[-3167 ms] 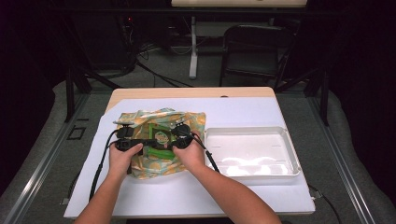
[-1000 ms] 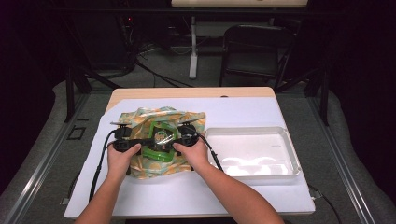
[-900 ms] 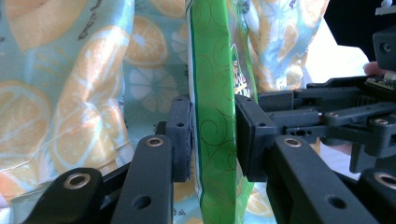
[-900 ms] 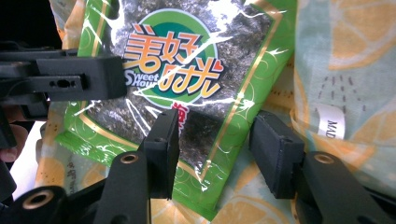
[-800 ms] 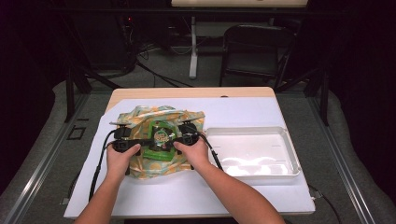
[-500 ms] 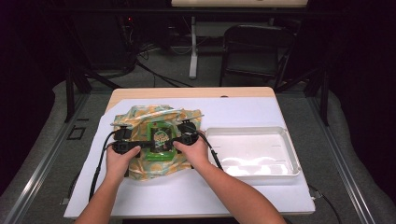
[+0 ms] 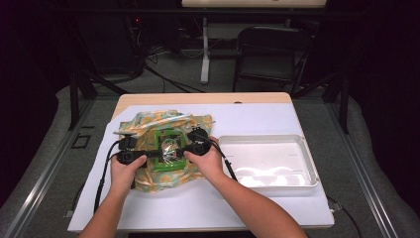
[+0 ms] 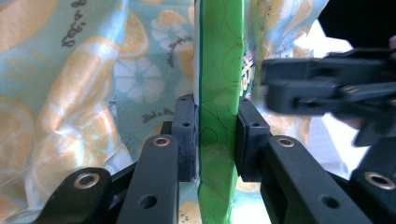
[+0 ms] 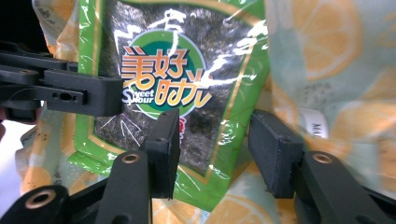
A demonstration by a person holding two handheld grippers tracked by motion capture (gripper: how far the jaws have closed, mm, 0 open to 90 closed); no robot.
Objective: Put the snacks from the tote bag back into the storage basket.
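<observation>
Left gripper view: the left gripper (image 8: 217,140) pinches one edge of a green snack packet (image 8: 219,70), its jaws having just closed further onto it. The right gripper (image 9: 212,144) has jaws that have just been narrowing, set apart astride the packet's other edge, not pressing. The packet lies on a lemon-print bag (image 7: 148,126) left of a white tray (image 7: 297,144) on the table (image 7: 257,99).

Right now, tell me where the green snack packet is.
In the high view the green snack packet lies on the citrus-print bag, left of the white tray, between both tongs; the left tongs clamp its edge.
</observation>
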